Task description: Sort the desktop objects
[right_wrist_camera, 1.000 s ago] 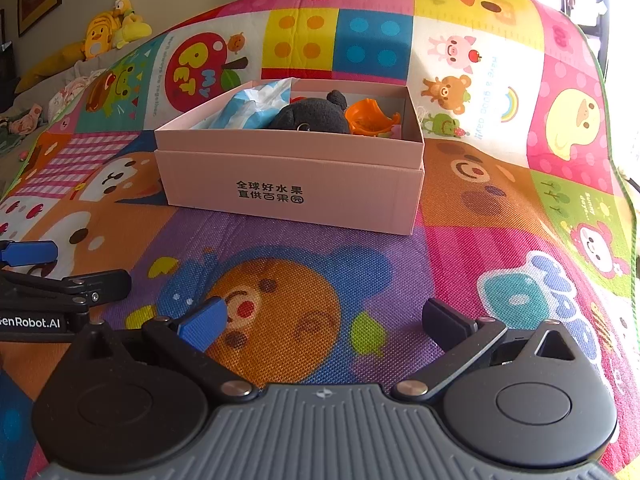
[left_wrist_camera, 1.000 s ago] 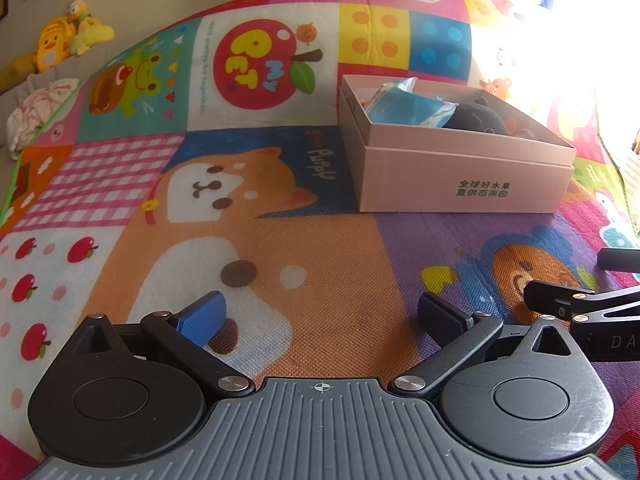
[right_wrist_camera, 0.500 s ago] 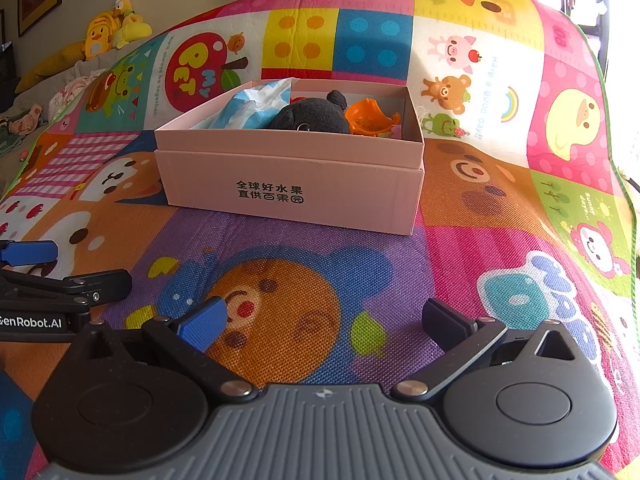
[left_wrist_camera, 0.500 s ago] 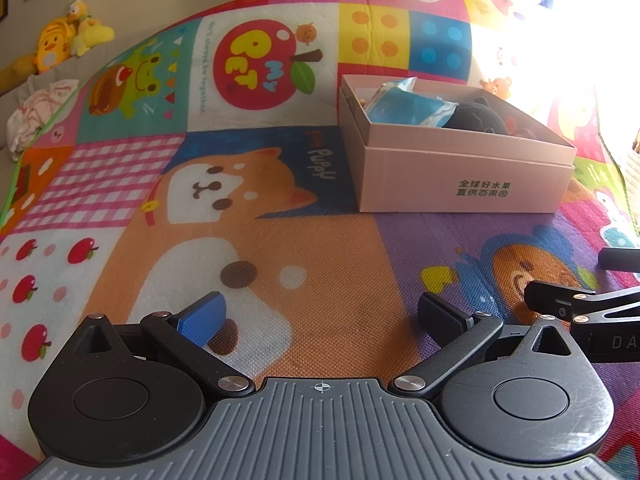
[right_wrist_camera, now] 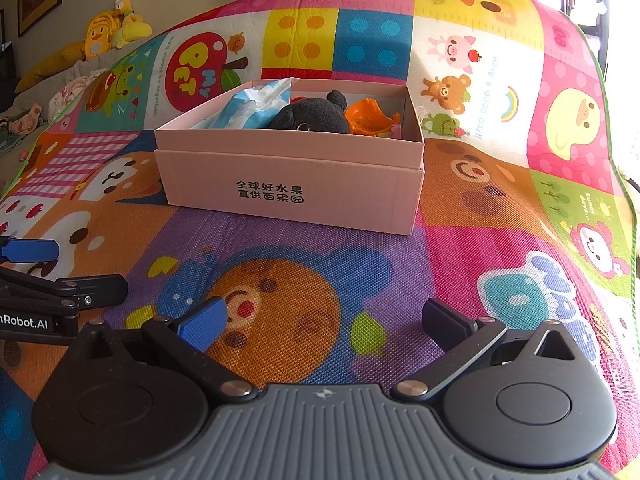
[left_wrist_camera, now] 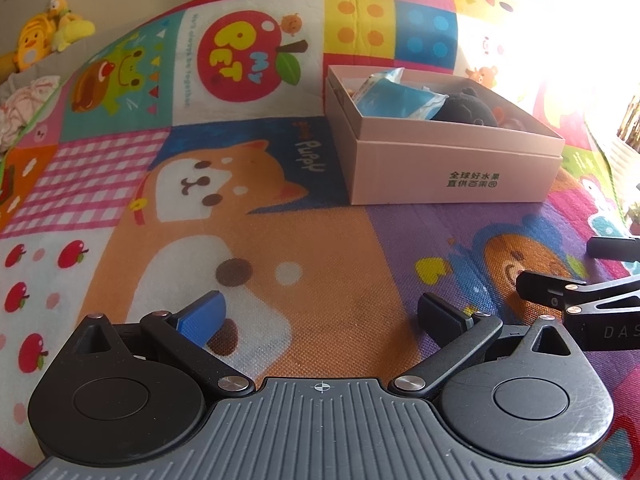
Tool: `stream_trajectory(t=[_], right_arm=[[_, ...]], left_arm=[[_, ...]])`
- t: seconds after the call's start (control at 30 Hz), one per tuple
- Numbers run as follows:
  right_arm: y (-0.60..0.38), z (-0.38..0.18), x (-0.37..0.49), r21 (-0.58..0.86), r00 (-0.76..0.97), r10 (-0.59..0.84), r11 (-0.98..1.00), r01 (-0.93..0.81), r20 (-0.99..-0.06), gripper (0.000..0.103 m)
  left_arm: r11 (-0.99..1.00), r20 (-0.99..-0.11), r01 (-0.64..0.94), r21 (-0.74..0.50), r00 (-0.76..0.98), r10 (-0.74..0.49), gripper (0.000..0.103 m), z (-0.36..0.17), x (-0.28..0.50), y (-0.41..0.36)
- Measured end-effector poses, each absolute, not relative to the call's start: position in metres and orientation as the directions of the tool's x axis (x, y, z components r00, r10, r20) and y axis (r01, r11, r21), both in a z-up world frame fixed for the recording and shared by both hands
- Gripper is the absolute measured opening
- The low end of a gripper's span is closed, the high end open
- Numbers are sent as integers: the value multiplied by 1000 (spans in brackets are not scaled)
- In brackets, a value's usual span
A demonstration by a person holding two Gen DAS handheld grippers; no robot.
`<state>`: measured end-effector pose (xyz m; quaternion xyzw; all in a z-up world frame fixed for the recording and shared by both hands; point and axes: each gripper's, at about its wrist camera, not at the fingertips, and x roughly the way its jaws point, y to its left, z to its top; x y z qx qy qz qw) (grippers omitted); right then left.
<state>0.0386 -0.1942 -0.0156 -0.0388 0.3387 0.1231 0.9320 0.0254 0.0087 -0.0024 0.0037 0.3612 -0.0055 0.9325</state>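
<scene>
Both of your hand-held grippers sit low over the mat (right_wrist_camera: 460, 240), side by side. The left hand-held gripper (left_wrist_camera: 322, 316) is spread wide with nothing between its pads, and the right hand-held gripper (right_wrist_camera: 324, 320) is spread just as wide, also empty.

The goods are already in the pink box (right_wrist_camera: 292, 184), which stands on the mat well ahead of both grippers. Inside, from the right view: a blue-and-white packet (right_wrist_camera: 256, 106) at the left, a black plush (right_wrist_camera: 312, 114) in the middle, an orange toy (right_wrist_camera: 370, 118) at the right, all touching or crowded together. No loose item shows on the mat around you, so the sorting looks near done or done.

If you reach in again, here is how they should handle. The packet looks light, crinkly and slippery, so pinch a flat edge rather than the puffed middle. The plush looks soft and light; close well down on its body, as it will squash. The orange toy looks like hard, thin plastic; take its rim gently. The box itself looks like stiff card, light, and likely to slide if nudged.
</scene>
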Motion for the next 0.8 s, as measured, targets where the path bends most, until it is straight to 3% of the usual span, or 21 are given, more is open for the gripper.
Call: stream_trajectory(t=[0.8], right_arm=[[-194,-16,38,11,741,203,967,-255,-641,103]], left_arm=[[1000,-683,7,-1,730,-5,103,-1,29,9]])
